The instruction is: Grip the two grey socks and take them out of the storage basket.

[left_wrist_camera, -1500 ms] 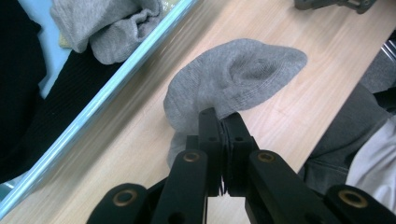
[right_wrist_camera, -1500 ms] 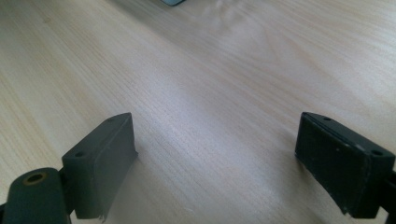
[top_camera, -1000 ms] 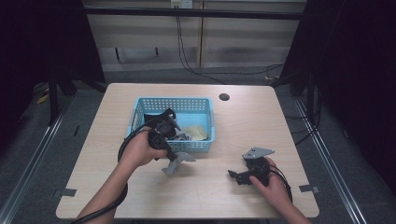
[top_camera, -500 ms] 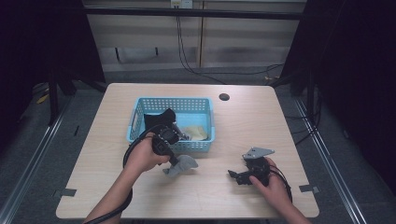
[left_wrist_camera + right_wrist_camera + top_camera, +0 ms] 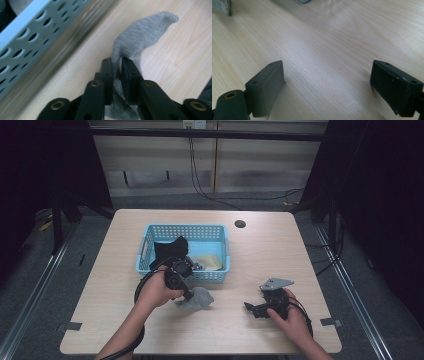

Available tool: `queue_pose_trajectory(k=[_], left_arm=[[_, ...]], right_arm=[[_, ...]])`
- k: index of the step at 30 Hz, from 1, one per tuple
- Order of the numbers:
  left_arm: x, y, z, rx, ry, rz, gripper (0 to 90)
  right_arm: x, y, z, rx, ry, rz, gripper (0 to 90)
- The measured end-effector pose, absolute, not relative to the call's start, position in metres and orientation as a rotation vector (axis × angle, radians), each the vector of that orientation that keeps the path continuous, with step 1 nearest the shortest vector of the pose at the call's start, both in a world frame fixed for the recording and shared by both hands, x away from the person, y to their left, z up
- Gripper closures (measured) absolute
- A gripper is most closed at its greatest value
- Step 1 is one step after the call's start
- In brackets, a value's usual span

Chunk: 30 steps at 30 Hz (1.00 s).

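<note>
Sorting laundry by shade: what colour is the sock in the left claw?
Grey: the soft knitted grey sock, clearest in the left gripper view.

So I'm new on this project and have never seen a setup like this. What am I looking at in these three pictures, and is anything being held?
No robot here: a person at a wooden table holds a hand-held gripping tool in each hand. The wide picture comes from a fixed camera above, looking down. The other two come from small cameras riding on each tool, looking along its two black jaws.

The left tool has its jaws closed on a grey sock, which lies on the table in front of a blue basket. The basket holds a dark cloth and something pale yellow.

The right tool rests open over bare wood, holding nothing.
</note>
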<state>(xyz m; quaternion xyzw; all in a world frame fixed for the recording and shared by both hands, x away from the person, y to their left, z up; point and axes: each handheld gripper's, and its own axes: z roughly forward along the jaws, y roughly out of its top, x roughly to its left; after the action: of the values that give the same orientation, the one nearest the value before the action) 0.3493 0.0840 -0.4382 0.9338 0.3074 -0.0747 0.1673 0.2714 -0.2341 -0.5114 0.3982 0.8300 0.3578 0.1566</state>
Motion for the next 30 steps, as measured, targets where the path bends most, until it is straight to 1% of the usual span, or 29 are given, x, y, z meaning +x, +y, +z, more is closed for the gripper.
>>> queue_pose_trajectory(k=[3, 5, 9, 11, 15, 16, 22, 30], left_arm=[[0.349, 0.085, -0.440, 2.651, 0.880, -0.220, 77.5], [0.348, 0.085, -0.441, 2.646, 0.889, -0.220, 74.2], [0.347, 0.086, -0.443, 2.622, 0.906, -0.199, 61.6], [0.347, 0.087, -0.442, 2.611, 0.909, -0.182, 52.4], [0.344, 0.088, -0.435, 2.595, 0.880, -0.173, 45.6], [0.343, 0.088, -0.432, 2.582, 0.879, -0.164, 42.6], [0.347, 0.090, -0.410, 2.503, 0.897, -0.113, 36.9], [0.364, 0.090, -0.391, 2.464, 0.928, -0.074, 33.0]], right_arm=[[0.271, -0.234, -0.511, 1.140, 2.376, 1.025, 11.5], [0.271, -0.234, -0.511, 1.140, 2.376, 1.024, 11.6], [0.271, -0.234, -0.511, 1.139, 2.376, 1.024, 11.6], [0.271, -0.234, -0.511, 1.139, 2.376, 1.024, 11.6], [0.271, -0.234, -0.511, 1.139, 2.376, 1.024, 11.6], [0.271, -0.234, -0.511, 1.139, 2.375, 1.025, 11.5], [0.271, -0.234, -0.511, 1.139, 2.376, 1.024, 11.5], [0.271, -0.234, -0.511, 1.138, 2.376, 1.024, 11.5]])
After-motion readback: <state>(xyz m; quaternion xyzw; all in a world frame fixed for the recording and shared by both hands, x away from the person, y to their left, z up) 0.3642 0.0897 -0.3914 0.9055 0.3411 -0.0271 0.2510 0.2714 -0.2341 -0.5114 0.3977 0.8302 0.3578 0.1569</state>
